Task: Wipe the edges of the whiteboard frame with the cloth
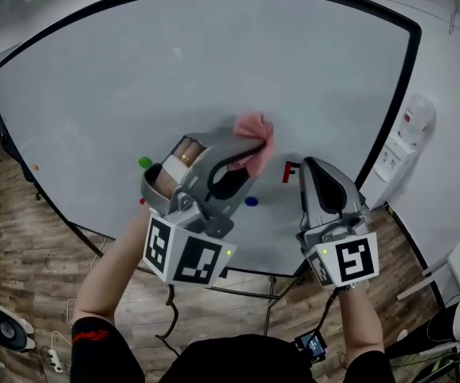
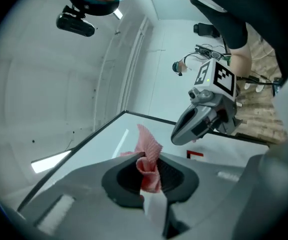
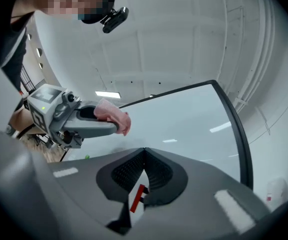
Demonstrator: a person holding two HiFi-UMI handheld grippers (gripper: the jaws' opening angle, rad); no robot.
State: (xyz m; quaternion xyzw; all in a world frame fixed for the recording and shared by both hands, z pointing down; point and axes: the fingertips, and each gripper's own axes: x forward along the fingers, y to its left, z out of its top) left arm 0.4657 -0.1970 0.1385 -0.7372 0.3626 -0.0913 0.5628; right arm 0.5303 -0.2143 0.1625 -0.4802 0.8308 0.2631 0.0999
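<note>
Left gripper view is showing the left gripper [image 2: 144, 160] clamping the pink cloth [image 2: 150, 143], bunched past its tips for wiping, at mid-board, well apart from the whiteboard frame [image 1: 395, 106]. The right gripper [image 3: 144, 153] is idling alongside, jaws together and empty.

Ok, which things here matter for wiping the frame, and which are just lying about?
For the job: pink cloth, clamped in the left gripper; black whiteboard frame.
Just lying about: green dot, blue dot, red mark.

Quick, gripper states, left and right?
Left hand-held gripper: closed on the pink cloth.
Right hand-held gripper: closed, empty.
</note>
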